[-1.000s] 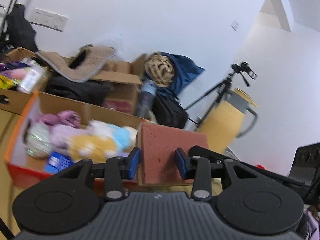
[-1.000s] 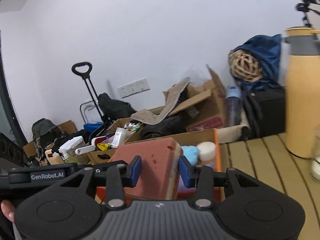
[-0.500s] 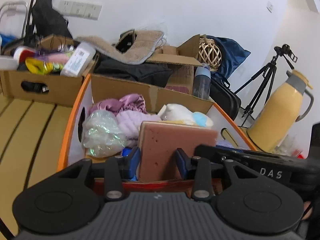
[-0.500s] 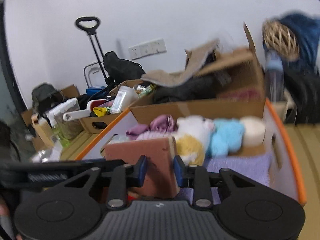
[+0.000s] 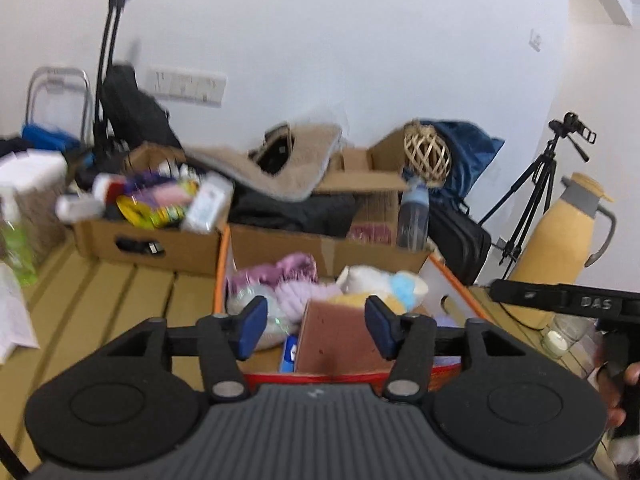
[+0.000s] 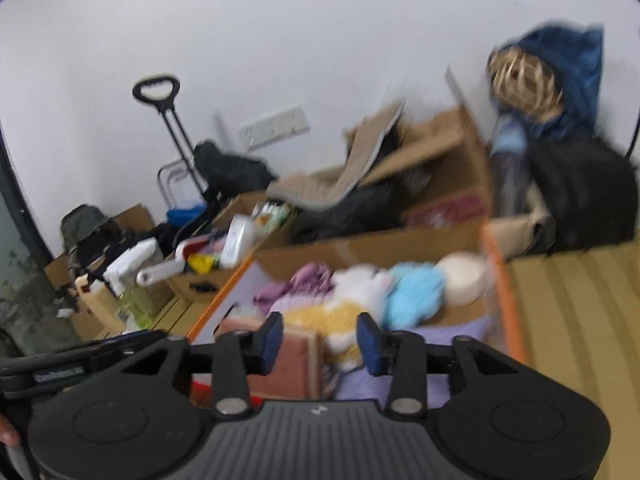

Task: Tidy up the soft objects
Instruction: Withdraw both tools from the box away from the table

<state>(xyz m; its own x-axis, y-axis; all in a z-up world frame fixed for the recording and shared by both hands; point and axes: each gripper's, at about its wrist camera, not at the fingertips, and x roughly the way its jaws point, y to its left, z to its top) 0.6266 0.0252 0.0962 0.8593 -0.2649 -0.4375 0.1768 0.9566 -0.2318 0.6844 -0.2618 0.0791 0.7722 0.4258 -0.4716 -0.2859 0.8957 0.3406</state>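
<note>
The sponge stands on edge in the box at its near wall, among the plush toys, its broad face toward the left hand-held gripper. Both that one and the right hand-held gripper are spread and pinch nothing. The sponge lies straight ahead of the left one and just below its fingers, but ahead and left of the right one, so the left looks nearer.
</note>
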